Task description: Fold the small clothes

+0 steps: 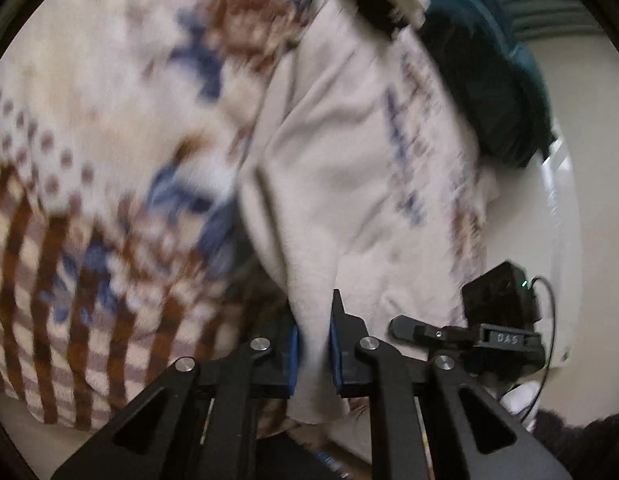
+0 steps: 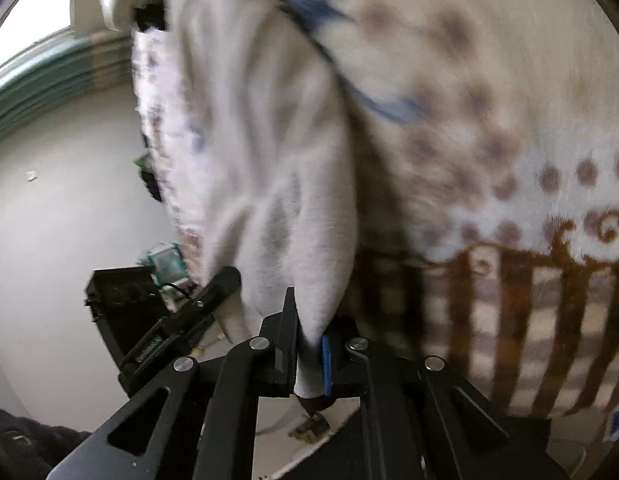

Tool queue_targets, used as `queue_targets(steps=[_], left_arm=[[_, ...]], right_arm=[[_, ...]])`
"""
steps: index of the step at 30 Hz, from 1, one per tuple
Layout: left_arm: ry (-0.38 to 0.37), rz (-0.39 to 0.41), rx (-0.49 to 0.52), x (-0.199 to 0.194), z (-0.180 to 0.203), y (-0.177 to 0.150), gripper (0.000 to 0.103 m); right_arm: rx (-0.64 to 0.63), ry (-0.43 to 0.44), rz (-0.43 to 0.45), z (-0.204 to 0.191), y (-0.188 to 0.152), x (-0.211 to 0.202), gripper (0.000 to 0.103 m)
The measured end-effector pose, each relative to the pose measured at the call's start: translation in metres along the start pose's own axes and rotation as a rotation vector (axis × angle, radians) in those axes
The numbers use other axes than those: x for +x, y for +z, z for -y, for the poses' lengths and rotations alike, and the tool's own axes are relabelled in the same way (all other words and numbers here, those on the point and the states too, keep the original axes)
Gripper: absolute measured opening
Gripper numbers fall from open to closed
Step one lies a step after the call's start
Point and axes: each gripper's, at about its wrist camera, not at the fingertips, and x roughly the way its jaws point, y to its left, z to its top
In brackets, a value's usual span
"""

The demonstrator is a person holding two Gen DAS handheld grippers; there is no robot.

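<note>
The left gripper has its two black fingers squeezed on a fold of the soft cloth. Blue pads line the inside of the fingers, and the cloth is pinched tight between them. The right gripper is doing the same thing: its fingers are clamped on another bunch of the same cloth.

The cloth is fuzzy and fleecy, like a warm blanket top. The inside is plain cream-white and hangs in long, soft folds between the two grippers. The outside is cream too, with blue flower shapes, brown dots, and brown stripes crossing pale purple bands along one edge. It is held up in the air and fills most of both views. The pictures are blurry, so the small patterns look smeared.

Each gripper shows in the other's view as a black, boxy shape with a thin wire. A dark teal cloth sits in a lump past the fleece. Below is a smooth, pale counter.
</note>
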Motion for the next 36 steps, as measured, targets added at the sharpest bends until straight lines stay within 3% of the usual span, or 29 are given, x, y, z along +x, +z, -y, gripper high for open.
queue_targets(steps=[4,11,14,19,23,25,27,28,29,31,34,36], left_arm=[[-0.042,0.078,0.007,-0.023,0.031,0.054,0.010],[-0.048,0.174,0.014,-0.010,0.053,0.182,0.010],[-0.046,0.172,-0.007,0.015,0.046,0.245,0.010],[-0.018,0.129,0.002,0.058,0.035,0.308,0.010],[-0.031,0.073,-0.052,0.085,0.023,0.334,0.013],[-0.038,0.068,-0.108,0.089,0.015,0.344,0.020],[-0.056,0.076,-0.147,0.086,0.009,0.349,0.041],[-0.071,0.088,-0.155,0.082,0.007,0.349,0.064],[-0.080,0.107,-0.159,0.075,0.005,0.348,0.070],[-0.108,0.131,-0.165,0.063,0.002,0.342,0.070],[-0.083,0.148,-0.135,0.051,0.004,0.328,0.070],[-0.010,0.131,-0.077,0.053,0.010,0.319,0.070]], right_arm=[[-0.051,0.063,0.077,-0.048,0.024,-0.035,0.009],[-0.134,0.062,0.212,-0.120,0.120,-0.056,0.009],[-0.131,0.038,0.266,-0.145,0.174,-0.052,0.009],[-0.098,-0.012,0.333,-0.162,0.269,-0.045,0.009],[-0.076,-0.090,0.344,-0.165,0.325,-0.038,0.009],[-0.050,-0.065,0.324,-0.165,0.351,-0.030,0.010],[-0.017,-0.040,0.288,-0.163,0.372,-0.025,0.016],[-0.021,-0.038,0.279,-0.165,0.376,-0.024,0.030],[-0.033,-0.035,0.280,-0.167,0.378,-0.025,0.051],[-0.066,-0.036,0.291,-0.171,0.372,-0.033,0.075],[-0.087,-0.061,0.309,-0.172,0.353,-0.046,0.075],[-0.073,-0.119,0.311,-0.166,0.335,-0.050,0.075]])
